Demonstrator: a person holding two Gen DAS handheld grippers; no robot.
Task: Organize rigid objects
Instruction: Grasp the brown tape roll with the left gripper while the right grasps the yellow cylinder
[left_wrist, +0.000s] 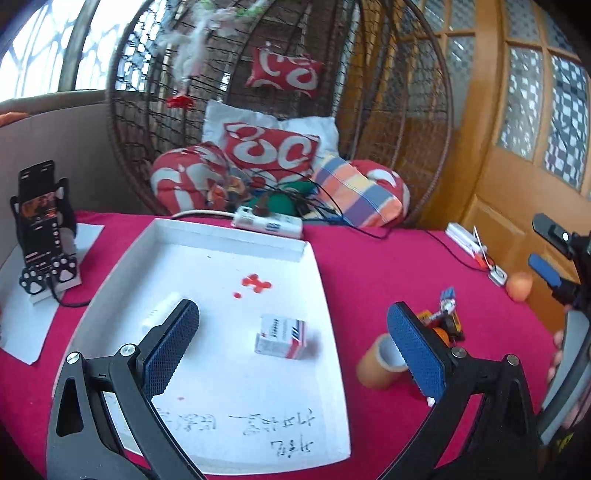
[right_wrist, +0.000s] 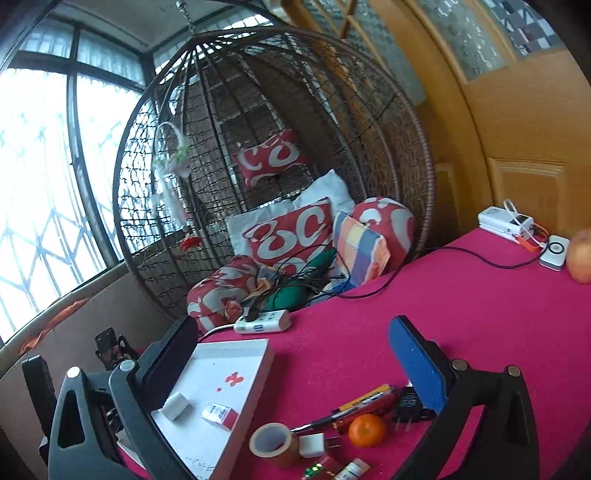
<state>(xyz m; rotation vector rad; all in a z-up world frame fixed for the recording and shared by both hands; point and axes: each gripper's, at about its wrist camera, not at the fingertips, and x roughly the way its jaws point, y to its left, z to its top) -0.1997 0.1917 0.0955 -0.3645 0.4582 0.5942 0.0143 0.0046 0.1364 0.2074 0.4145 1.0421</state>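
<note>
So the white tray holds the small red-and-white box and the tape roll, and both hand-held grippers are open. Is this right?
Not quite: the tape roll lies on the red cloth beside the white tray, as the right wrist view shows. The small red-and-white box is in the tray, and both hand-held grippers are open.

A home sunroom: a round brown wicker hanging chair (right_wrist: 273, 166) heaped with red-and-white patterned cushions (right_wrist: 291, 236), tall barred windows (right_wrist: 44, 177), a panelled wooden door (left_wrist: 517, 155), and a red-clothed desk (right_wrist: 461, 302).
</note>
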